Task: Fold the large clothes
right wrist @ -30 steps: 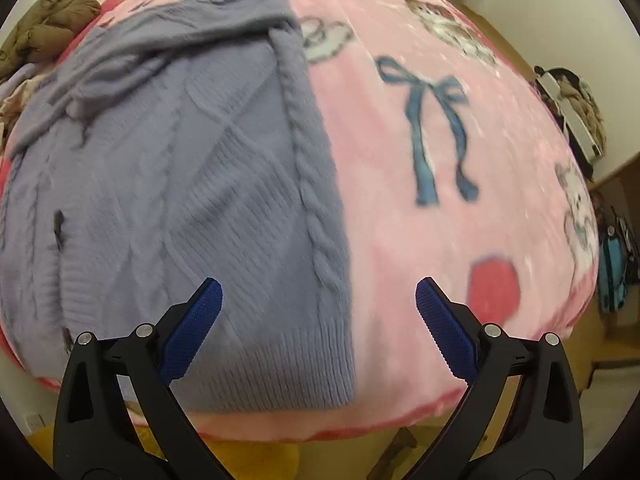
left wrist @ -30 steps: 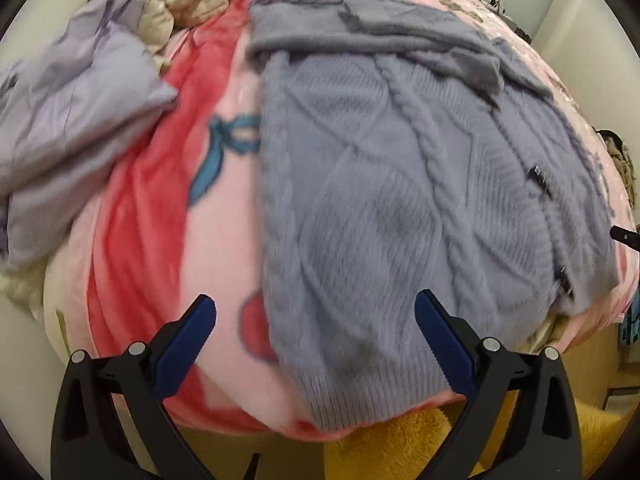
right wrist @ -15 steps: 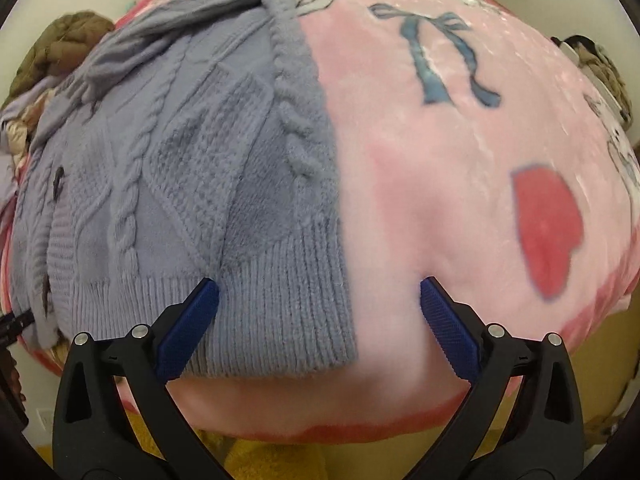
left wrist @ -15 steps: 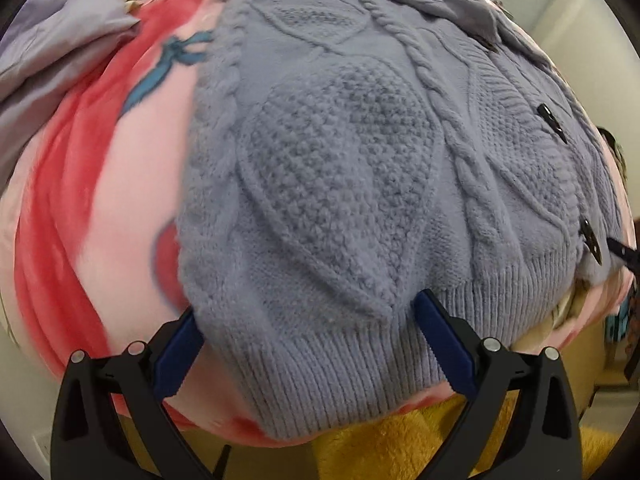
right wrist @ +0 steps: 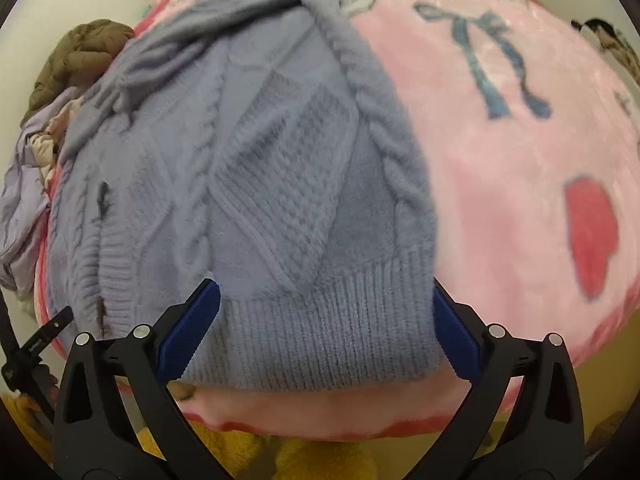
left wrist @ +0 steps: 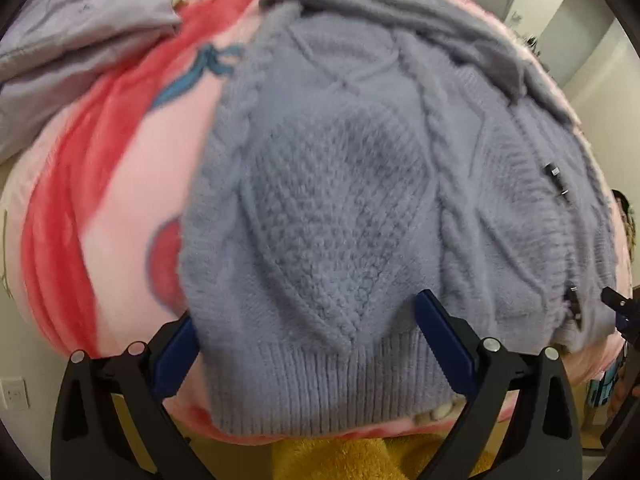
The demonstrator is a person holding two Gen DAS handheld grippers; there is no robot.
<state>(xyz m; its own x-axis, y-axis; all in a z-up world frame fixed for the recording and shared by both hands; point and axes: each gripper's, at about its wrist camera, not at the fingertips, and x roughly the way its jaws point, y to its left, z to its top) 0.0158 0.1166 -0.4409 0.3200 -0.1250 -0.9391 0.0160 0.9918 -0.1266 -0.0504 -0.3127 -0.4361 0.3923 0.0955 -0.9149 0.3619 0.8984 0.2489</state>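
Note:
A lavender cable-knit cardigan [left wrist: 340, 208] lies flat on a pink blanket [left wrist: 120, 184], sleeves folded across its top, ribbed hem toward me. My left gripper [left wrist: 308, 344] is open, its blue pads astride the hem's left corner. In the right wrist view the cardigan [right wrist: 260, 184] fills the left half, and my right gripper [right wrist: 326, 328] is open with its pads astride the hem's right corner. Neither gripper pinches the knit. The other gripper's black tip shows at each view's edge [left wrist: 618, 308].
A heap of lilac cloth [left wrist: 80, 40] lies left of the cardigan, with a brown jacket [right wrist: 80, 60] beyond it. The pink blanket [right wrist: 520, 160] with bows and red hearts extends right. A yellow fleece [left wrist: 360, 456] hangs below the bed edge. White walls stand around.
Both grippers have moved forward and down onto the cardigan's hem, which now sits between each pair of pads. Both stay open.

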